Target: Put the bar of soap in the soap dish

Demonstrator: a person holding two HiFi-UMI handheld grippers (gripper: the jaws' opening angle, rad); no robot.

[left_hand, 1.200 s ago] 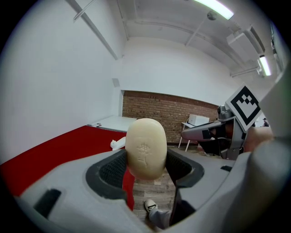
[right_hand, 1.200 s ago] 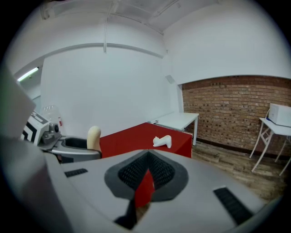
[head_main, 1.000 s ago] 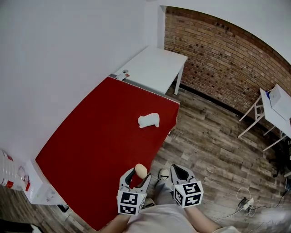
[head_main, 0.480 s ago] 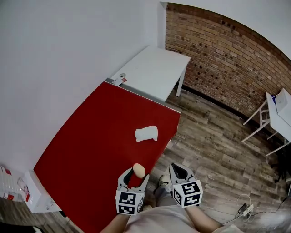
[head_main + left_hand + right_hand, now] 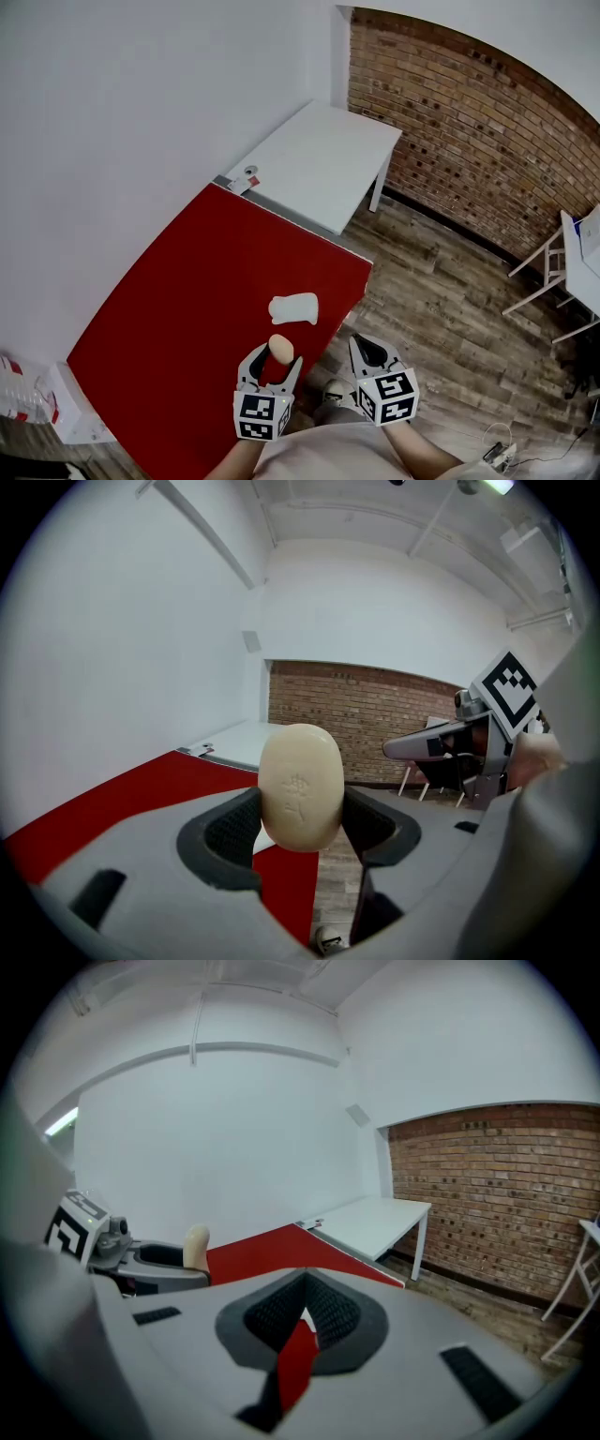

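Since one second ago, my left gripper [image 5: 273, 364] has come much nearer to the one white soap dish [image 5: 293, 308], and now only a short gap is between them. Its two jaws are closed on the one oval cream bar of soap [image 5: 300, 787], which stands upright between the pads, over the near edge of the red table [image 5: 187, 300]. The dish lies on this red top near its right edge and holds nothing. My right gripper [image 5: 370, 352] hangs just beside the left one, over the wooden floor [image 5: 450, 309], its jaws pressed together on nothing. A second table, white [image 5: 319, 159], touches the far end of the red one.
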